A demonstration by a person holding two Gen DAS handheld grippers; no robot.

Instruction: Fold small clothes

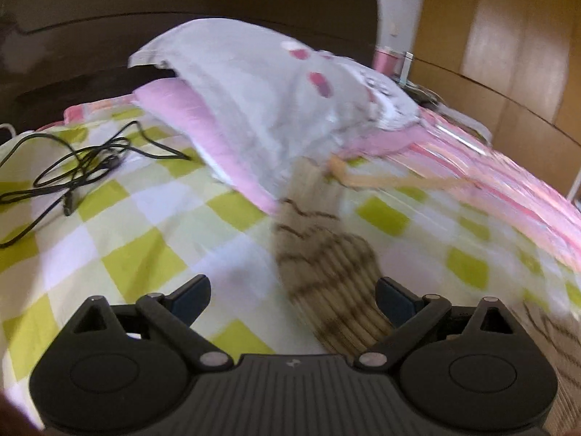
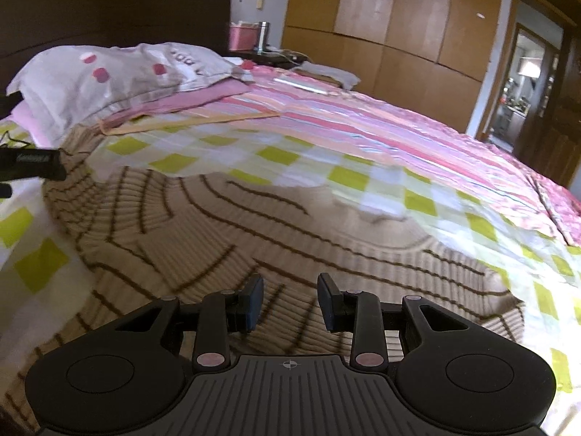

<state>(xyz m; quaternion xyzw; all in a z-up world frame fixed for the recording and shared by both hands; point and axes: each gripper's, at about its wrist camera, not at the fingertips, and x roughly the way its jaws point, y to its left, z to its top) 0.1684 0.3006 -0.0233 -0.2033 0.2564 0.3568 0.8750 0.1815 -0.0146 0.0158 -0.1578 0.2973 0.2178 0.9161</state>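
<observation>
A beige ribbed sweater (image 2: 236, 225) with dark brown wavy stripes lies spread on the green-checked bedsheet (image 2: 348, 178). My right gripper (image 2: 290, 298) hovers over its near part, jaws partly apart, with nothing pinched between the pads. One sleeve (image 1: 319, 254) runs up toward the pillows in the blurred left wrist view. My left gripper (image 1: 294, 290) is wide open above that sleeve, which lies nearer the right finger (image 1: 388, 290). A black finger of the left gripper (image 2: 36, 163) shows at the left edge of the right wrist view, by the sleeve's end.
A grey pillow (image 1: 261, 83) with pink patches lies on a pink one at the headboard. A tangled black cable (image 1: 80, 167) lies on the sheet to the left. A pale wooden hanger (image 2: 181, 123) and a pink striped quilt (image 2: 363, 123) lie beyond. Wooden wardrobes (image 2: 399, 36) stand behind.
</observation>
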